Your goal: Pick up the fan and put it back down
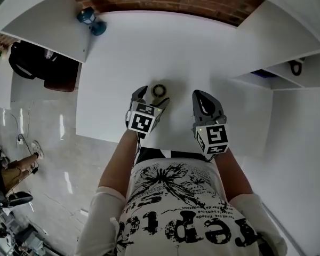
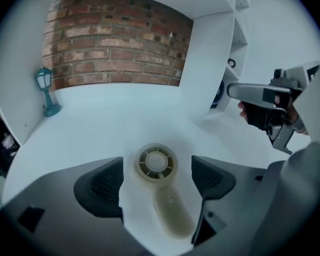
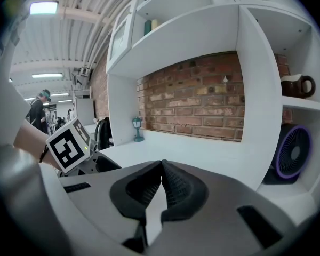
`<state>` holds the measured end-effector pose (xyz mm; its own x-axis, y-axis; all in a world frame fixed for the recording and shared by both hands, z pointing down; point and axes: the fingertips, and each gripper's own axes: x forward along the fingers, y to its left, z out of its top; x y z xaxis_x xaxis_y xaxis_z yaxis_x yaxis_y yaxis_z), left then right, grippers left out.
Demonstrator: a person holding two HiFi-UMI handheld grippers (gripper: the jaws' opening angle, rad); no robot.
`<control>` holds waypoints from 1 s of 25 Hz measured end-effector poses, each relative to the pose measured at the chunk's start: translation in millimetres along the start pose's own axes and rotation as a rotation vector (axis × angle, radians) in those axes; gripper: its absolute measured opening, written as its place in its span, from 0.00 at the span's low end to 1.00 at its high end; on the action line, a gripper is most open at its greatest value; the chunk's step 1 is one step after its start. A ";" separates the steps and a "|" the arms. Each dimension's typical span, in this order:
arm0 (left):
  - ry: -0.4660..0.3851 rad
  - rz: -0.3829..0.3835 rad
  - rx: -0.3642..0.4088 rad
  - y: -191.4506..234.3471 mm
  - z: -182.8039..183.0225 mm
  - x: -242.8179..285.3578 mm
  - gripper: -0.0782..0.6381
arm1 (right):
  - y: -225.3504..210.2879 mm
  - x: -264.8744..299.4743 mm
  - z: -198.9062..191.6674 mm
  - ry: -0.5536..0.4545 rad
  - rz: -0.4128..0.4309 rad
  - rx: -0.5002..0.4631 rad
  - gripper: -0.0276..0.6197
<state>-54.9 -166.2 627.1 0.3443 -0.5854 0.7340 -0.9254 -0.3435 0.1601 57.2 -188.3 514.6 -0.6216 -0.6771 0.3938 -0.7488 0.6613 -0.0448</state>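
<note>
A small cream hand-held fan [image 2: 157, 164] lies flat on the white table [image 1: 176, 52], its round head pointing away from me and its handle toward me. My left gripper [image 2: 157, 179] is open and low over the table. Its dark pads [image 2: 108, 184] stand on either side of the fan without touching it. In the head view the fan [image 1: 159, 90] shows just at the left gripper [image 1: 152, 98]. My right gripper [image 1: 202, 97] hovers to the right of the fan. Its jaws [image 3: 161, 183] are shut with nothing between them.
A teal lantern lamp [image 1: 90, 20] stands at the table's far left corner, against a brick wall [image 2: 117, 36]. White shelves at the right hold a purple-rimmed fan [image 3: 293, 153] and a dark pitcher [image 3: 296, 84]. A black bag [image 1: 29, 63] sits left of the table.
</note>
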 end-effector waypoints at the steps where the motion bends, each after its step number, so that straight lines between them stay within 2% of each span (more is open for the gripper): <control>1: 0.022 0.008 0.000 1.0 -3.5 6.9 0.64 | -2.7 3.3 -2.5 0.004 -0.001 0.003 0.07; 5: 0.102 0.040 -0.014 3.2 -16.7 32.6 0.64 | -15.8 10.8 -9.9 0.018 -0.009 0.021 0.07; 10: 0.159 0.066 -0.014 8.7 -27.8 49.6 0.64 | -19.3 13.5 -19.1 0.037 -0.009 0.029 0.07; 17: 0.154 0.097 -0.005 12.4 -26.1 49.0 0.64 | -21.3 9.8 -20.3 0.047 -0.028 0.018 0.07; 25: 0.141 0.071 0.014 13.3 -24.5 47.8 0.64 | -21.0 8.9 -18.0 0.044 -0.048 0.009 0.07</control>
<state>-54.6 -180.8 680.4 0.2512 -0.5002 0.8287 -0.9441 -0.3153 0.0959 71.5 -202.4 535.5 -0.5743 -0.6929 0.4358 -0.7796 0.6255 -0.0328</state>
